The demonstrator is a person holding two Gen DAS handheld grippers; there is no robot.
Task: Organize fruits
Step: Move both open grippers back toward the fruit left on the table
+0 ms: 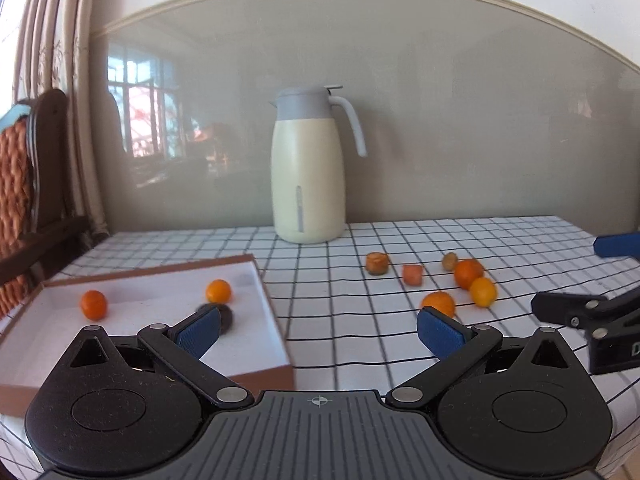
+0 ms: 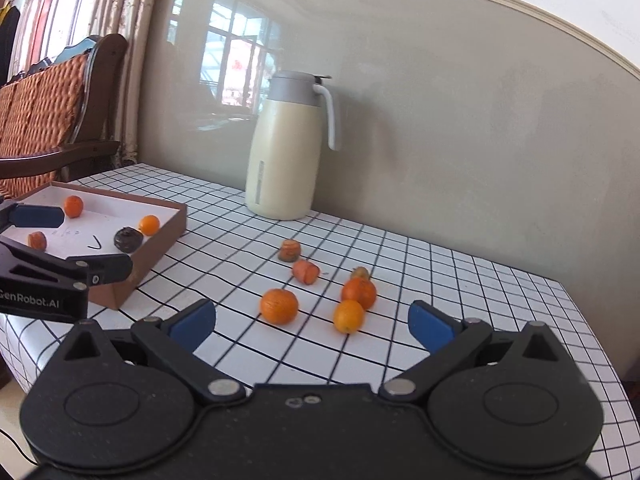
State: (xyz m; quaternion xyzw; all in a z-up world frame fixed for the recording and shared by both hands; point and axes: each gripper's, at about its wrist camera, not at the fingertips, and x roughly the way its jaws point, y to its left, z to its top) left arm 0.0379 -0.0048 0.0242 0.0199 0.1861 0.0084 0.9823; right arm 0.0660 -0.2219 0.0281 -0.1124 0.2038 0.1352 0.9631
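Observation:
A shallow brown box (image 1: 276, 320) (image 2: 160, 236) with a white inside lies at the table's left. It holds two oranges (image 1: 218, 291) (image 2: 149, 225), a dark fruit (image 2: 128, 238) and a small orange piece (image 2: 37, 240). Several fruits lie loose on the checked cloth: oranges (image 2: 279, 306) (image 2: 349, 316) (image 2: 359, 293) (image 1: 439, 303), a reddish piece (image 2: 306, 271) and a brown-orange piece (image 2: 289, 249). My left gripper (image 1: 318, 330) is open and empty over the box's right edge. My right gripper (image 2: 312, 326) is open and empty, just short of the loose oranges.
A cream thermos jug (image 1: 307, 168) (image 2: 285, 148) stands at the back against the wall. A wooden chair with a woven back (image 2: 44, 108) is left of the table. The table's right edge (image 2: 580, 312) is near the fruit group.

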